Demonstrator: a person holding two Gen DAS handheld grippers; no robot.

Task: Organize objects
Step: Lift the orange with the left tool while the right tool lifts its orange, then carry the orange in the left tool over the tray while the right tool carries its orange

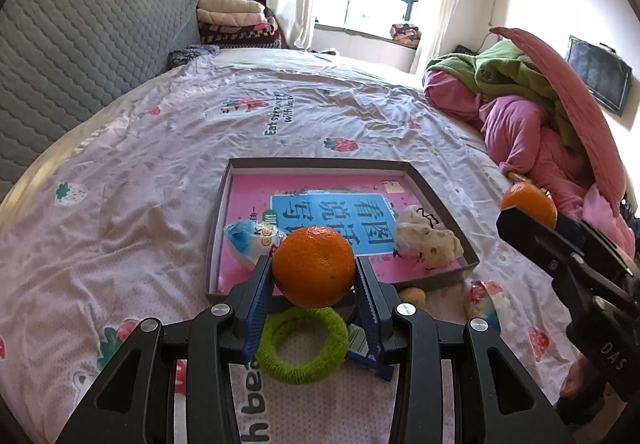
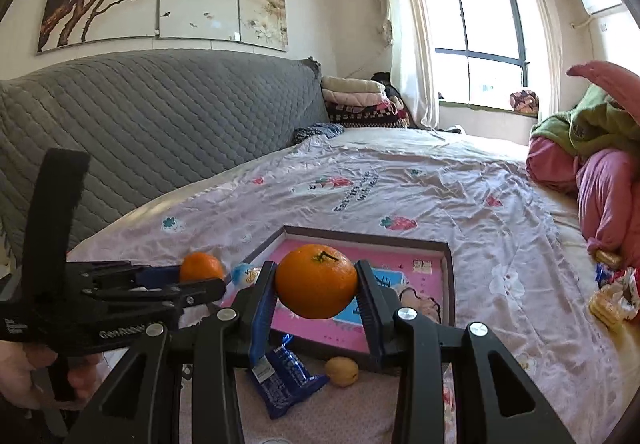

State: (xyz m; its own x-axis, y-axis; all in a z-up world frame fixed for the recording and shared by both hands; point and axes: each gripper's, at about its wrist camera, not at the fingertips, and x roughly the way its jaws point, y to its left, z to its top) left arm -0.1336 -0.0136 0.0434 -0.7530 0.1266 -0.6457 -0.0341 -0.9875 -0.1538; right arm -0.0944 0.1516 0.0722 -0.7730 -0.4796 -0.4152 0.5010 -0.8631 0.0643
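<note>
My left gripper (image 1: 314, 268) is shut on an orange (image 1: 314, 266), held above the bed just short of the near edge of a shallow cardboard box (image 1: 320, 163). My right gripper (image 2: 316, 282) is shut on a second orange (image 2: 316, 280), also held above the box's (image 2: 450, 276) near edge. Each gripper shows in the other's view: the right one (image 1: 532, 210) at the right, the left one (image 2: 200, 272) at the left. Inside the box lie a pink book (image 1: 256, 190), a blue-and-white packet (image 1: 244, 240) and a cream cloth pouch (image 1: 428, 240).
On the strawberry-print sheet (image 1: 160, 148) in front of the box lie a green hair tie (image 1: 302, 344), a blue snack packet (image 2: 280, 376), a small yellow fruit (image 2: 341, 366) and a red-and-white wrapper (image 1: 486, 298). Piled pink and green bedding (image 1: 520, 104) lies at the right. A grey headboard (image 1: 80, 44) stands at the left.
</note>
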